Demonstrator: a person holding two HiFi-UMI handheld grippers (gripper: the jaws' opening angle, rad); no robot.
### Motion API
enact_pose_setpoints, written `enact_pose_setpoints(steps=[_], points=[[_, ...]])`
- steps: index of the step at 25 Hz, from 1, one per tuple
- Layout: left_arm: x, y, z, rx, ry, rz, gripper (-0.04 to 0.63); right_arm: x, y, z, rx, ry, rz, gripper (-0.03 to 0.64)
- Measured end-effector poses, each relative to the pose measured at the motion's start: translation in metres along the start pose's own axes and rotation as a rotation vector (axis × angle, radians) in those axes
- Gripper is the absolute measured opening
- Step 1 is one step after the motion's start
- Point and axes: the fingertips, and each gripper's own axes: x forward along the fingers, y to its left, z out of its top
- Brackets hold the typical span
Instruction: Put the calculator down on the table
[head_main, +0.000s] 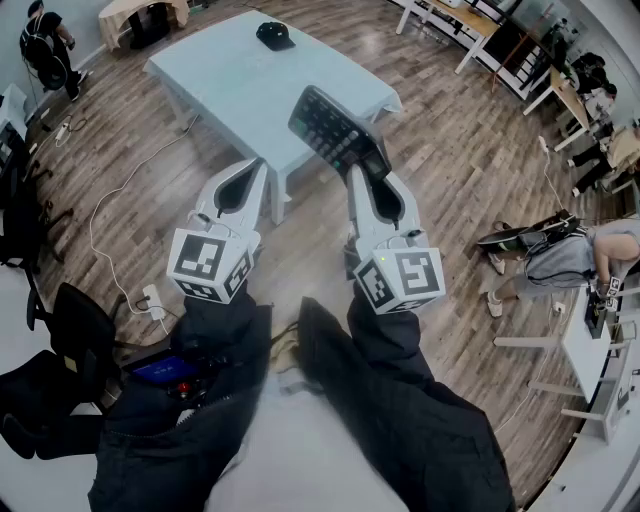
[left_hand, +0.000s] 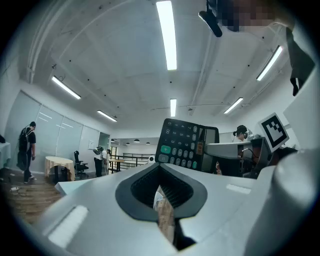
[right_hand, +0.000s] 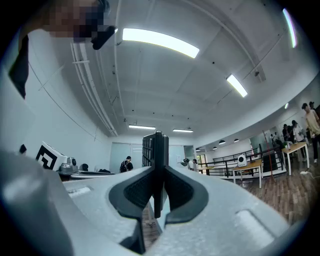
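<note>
A black calculator (head_main: 335, 128) with a green key is held in the air, tilted, over the near edge of a pale blue table (head_main: 230, 70). My right gripper (head_main: 362, 172) is shut on its lower end. In the right gripper view the calculator (right_hand: 157, 150) stands edge-on between the dark pads (right_hand: 134, 192) of my right gripper (right_hand: 159, 172). My left gripper (head_main: 257, 166) hangs beside it to the left, shut with nothing in it. The left gripper view shows the calculator (left_hand: 185, 147) face-on beyond my left gripper (left_hand: 161, 167).
A black cap (head_main: 275, 35) lies at the table's far end. Black office chairs (head_main: 60, 330) and a white cable with a power strip (head_main: 152, 300) are on the wooden floor at left. A person (head_main: 565, 255) sits at right by white desks.
</note>
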Motion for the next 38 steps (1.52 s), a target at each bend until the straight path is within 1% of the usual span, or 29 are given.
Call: enact_pose_setpoints(steps=[4, 11, 16, 22, 27, 30, 38], points=[[0.007, 0.002, 0.001, 0.007, -0.005, -0.009, -0.005, 0.006, -0.003, 0.000, 0.001, -0.010, 0.003, 0.051], [0.009, 0.004, 0.000, 0.006, -0.001, -0.004, -0.004, 0.009, -0.002, -0.001, 0.010, -0.016, 0.010, 0.051], [0.010, 0.004, -0.002, 0.004, 0.005, -0.004, -0.003, 0.009, -0.005, 0.000, 0.038, -0.036, 0.003, 0.054], [0.010, 0.005, -0.008, 0.000, 0.016, -0.005, -0.004, 0.008, -0.005, -0.006, 0.050, -0.031, -0.001, 0.054], [0.014, -0.006, -0.014, 0.001, 0.023, -0.002, -0.005, -0.001, -0.014, -0.009, 0.056, -0.037, -0.002, 0.052], [0.019, -0.006, -0.014, -0.001, 0.031, -0.001, -0.003, 0.001, -0.017, -0.009, 0.057, -0.035, -0.005, 0.052], [0.027, -0.019, -0.027, -0.013, 0.051, 0.009, -0.003, -0.005, -0.029, -0.018, 0.045, -0.014, 0.000, 0.052]])
